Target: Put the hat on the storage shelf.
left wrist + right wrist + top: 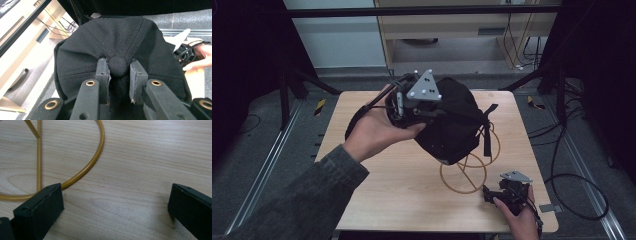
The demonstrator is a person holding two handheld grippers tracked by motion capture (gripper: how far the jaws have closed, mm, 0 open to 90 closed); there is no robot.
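Note:
A black cap [454, 120] is held tilted above a yellow wire stand [467, 172] at the middle of the wooden table [387, 175]. Its back strap [487, 132] hangs toward the stand's upper loops. My left gripper [117, 65], with a grey plate [424, 87] on top, is shut on the cap's round top button [118, 67]; a pad presses on each side of it. My right gripper [115, 192] rests low on the table near the front right corner [493, 194]. It is open with only bare wood between its fingers. The stand's base ring [90, 165] curves just beyond its left finger.
The table's front and right edges lie close to the right hand [519, 220]. Black cables [572, 185] loop on the floor to the right. Dark frame posts [287, 95] stand at both sides, and a pale cabinet [452, 30] is behind.

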